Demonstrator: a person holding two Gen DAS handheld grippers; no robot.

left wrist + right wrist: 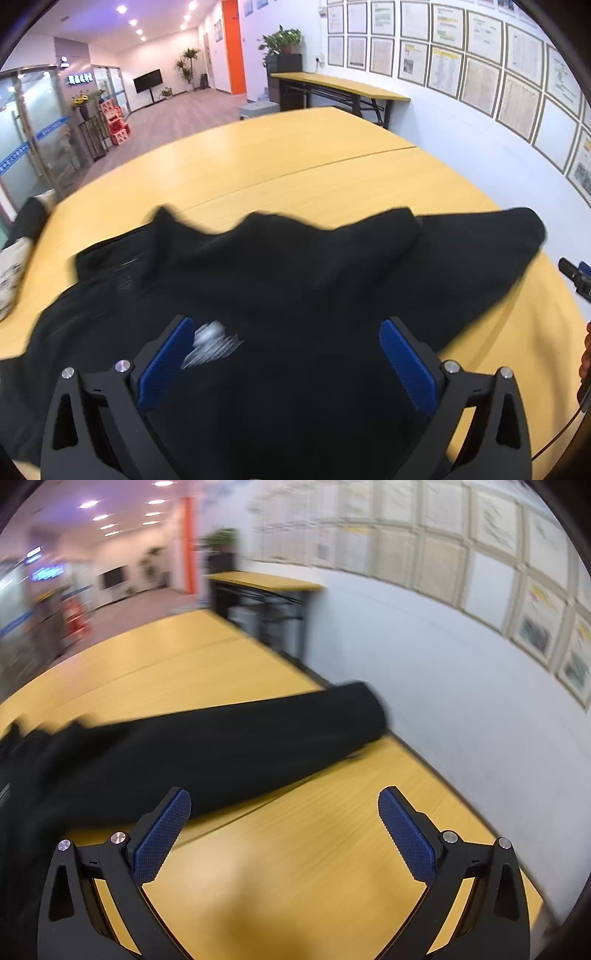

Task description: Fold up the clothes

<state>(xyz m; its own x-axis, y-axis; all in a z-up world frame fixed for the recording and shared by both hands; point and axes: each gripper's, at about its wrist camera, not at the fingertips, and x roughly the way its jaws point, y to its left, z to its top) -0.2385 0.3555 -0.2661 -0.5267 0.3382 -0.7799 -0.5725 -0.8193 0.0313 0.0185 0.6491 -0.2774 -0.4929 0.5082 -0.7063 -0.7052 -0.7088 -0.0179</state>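
The left gripper (286, 363) has its fingers (166, 363) spread wide apart, blue ribbed pads facing each other, with nothing pinched between them. It hangs over the black garment (295, 280), which fills the gap between the fingers; whether the tips touch the cloth cannot be told. A white printed mark (212, 341) on the fabric lies just inside the finger at 9 o'clock, too smeared to read.

The right gripper (284, 836) is likewise wide open and holds nothing. Bare yellow counter (295, 849) shows between its fingers (406, 843). The finger at 9 o'clock sits just beside the garment's near edge; contact cannot be judged through the blur.

The black garment (184, 746) lies rumpled on the counter (295, 166). In the left wrist view it spreads from 8 o'clock across the centre, with one sleeve (498, 240) reaching out toward 3 o'clock. In the right wrist view that sleeve (314, 716) runs from 9 o'clock toward the centre, its end near the white wall (461, 701).

Rows of framed papers (480, 55) cover the wall at 1 o'clock; their text is too small to read. A blue-white lit sign (79, 78) glows at 10 o'clock, also unreadable. A second yellow table (340, 86) stands against the wall at 12 o'clock.
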